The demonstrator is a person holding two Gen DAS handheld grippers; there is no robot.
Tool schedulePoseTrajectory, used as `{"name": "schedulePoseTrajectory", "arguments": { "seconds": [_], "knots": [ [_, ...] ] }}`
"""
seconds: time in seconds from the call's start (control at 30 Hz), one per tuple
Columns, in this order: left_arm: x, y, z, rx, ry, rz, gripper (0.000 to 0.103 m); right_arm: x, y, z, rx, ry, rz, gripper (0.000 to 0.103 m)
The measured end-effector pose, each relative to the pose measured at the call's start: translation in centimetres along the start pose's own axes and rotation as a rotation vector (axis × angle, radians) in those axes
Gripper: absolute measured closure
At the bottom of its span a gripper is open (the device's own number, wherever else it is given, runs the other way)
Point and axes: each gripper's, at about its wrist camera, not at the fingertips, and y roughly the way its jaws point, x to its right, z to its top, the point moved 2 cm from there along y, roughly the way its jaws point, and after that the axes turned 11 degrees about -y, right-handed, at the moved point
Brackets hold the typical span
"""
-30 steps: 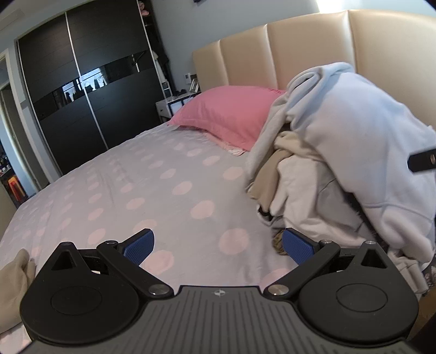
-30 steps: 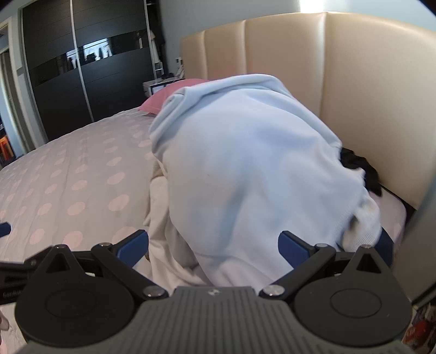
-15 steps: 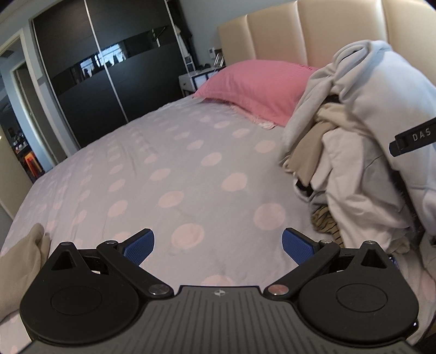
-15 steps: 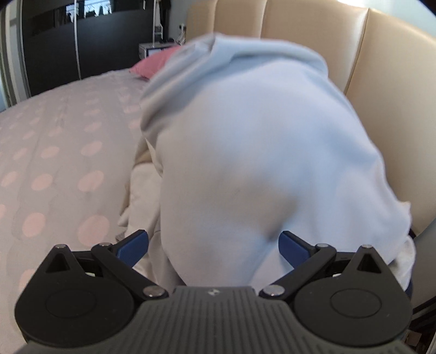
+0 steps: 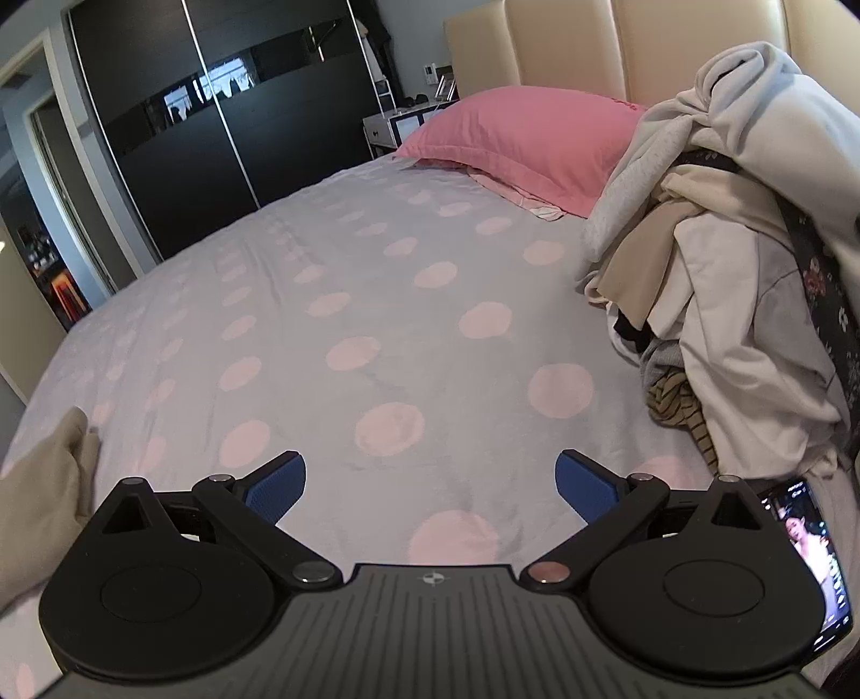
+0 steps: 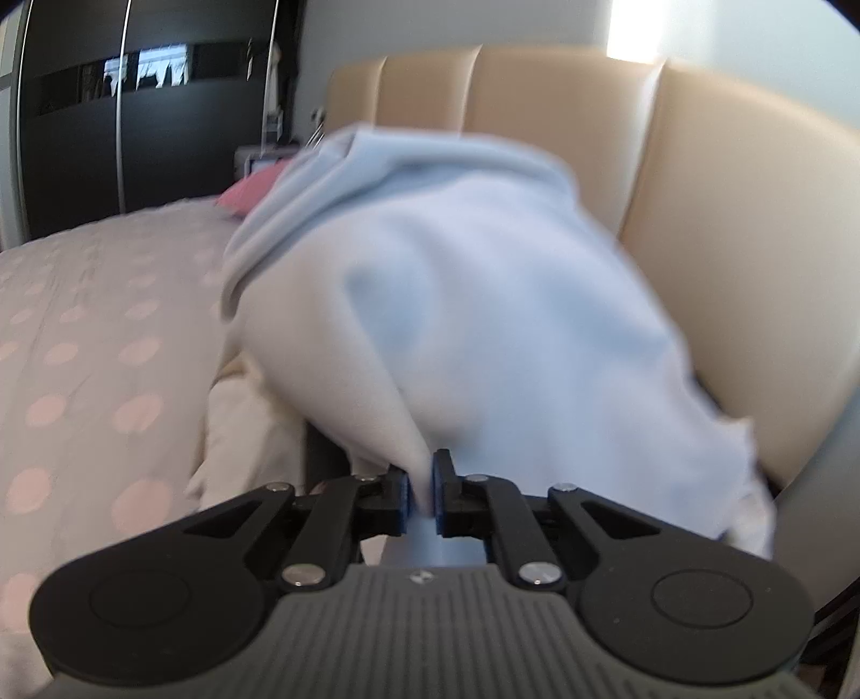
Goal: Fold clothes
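Left wrist view, left to right: beige cloth (image 5: pixel 40 505) at the lower left edge, lying on the bed (image 5: pixel 344 301) with its pink-dotted cover; dark wardrobe (image 5: pixel 177 123) across the upper left; left gripper (image 5: pixel 430 486) at bottom centre, jaws spread wide, nothing between the blue pads (image 5: pixel 277 484), hovering over bare cover; pink pillow (image 5: pixel 521 145) at upper centre against the cream headboard (image 5: pixel 564 48); pile of clothes (image 5: pixel 725 279) filling the right side, cream, white, beige, striped and dark floral pieces heaped together, a pale hoodie (image 5: pixel 795 123) draped on top; lit phone (image 5: pixel 811 559) at the lower right edge, just beside the pile's foot

Right wrist view, somewhat blurred, left to right: dotted bed (image 6: pixel 91 349) on the left, wardrobe (image 6: pixel 107 107) at upper left; cream garment (image 6: pixel 247 430) low at centre left under the hoodie; right gripper (image 6: pixel 422 494) at bottom centre, jaws pressed together and pinching a fold of the hoodie (image 6: pixel 484 322), fabric drawn to a point between the pads; hoodie covering the frame's middle, headboard (image 6: pixel 725 242) behind it on the right

No containers in either view
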Motion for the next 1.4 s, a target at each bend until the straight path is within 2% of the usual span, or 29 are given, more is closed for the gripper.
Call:
{"name": "schedulePoseTrajectory", "arguments": {
  "seconds": [0.17, 0.23, 0.3, 0.53, 0.73, 0.87, 0.97, 1.13, 1.33, 1.4],
  "knots": [
    [-1.5, -0.6, 0.2, 0.008, -0.032, 0.018, 0.001, 1.3, -3.0, 0.8, 0.075, 0.011, -0.043, 0.094],
    [-2.1, -1.1, 0.4, 0.015, -0.045, 0.019, 0.001, -0.7, -4.7, 0.6, 0.132, -0.034, -0.054, 0.094],
    [-2.6, -1.8, 0.5, 0.024, -0.059, 0.015, 0.001, -1.3, -6.6, 1.7, 0.194, -0.081, -0.051, 0.094],
    [-5.2, -4.6, 1.0, 0.06, -0.118, 0.039, 0.001, -2.7, -12.1, 5.5, 0.267, -0.07, 0.112, 0.094],
    [-7.6, -7.0, 1.0, 0.105, -0.148, 0.067, 0.001, -7.7, -17.0, 7.1, 0.324, -0.194, 0.306, 0.095],
    [-9.0, -8.3, 0.9, 0.123, -0.161, 0.092, 0.001, -11.5, -19.1, 7.4, 0.315, -0.22, 0.459, 0.095],
    [-10.2, -9.3, 0.5, 0.131, -0.168, 0.111, 0.001, -14.8, -21.3, 6.1, 0.325, -0.275, 0.568, 0.095],
    [-12.3, -10.3, -0.5, 0.119, -0.178, 0.161, 0.001, -20.4, -24.1, 2.1, 0.266, -0.339, 0.82, 0.095],
    [-14.9, -10.8, -2.6, 0.083, -0.19, 0.217, 0.001, -26.9, -25.0, -4.9, 0.096, -0.411, 1.035, 0.095],
    [-15.6, -10.7, -3.6, 0.059, -0.191, 0.228, 0.001, -28.6, -24.9, -7.3, 0.039, -0.443, 1.038, 0.094]
  ]
}}
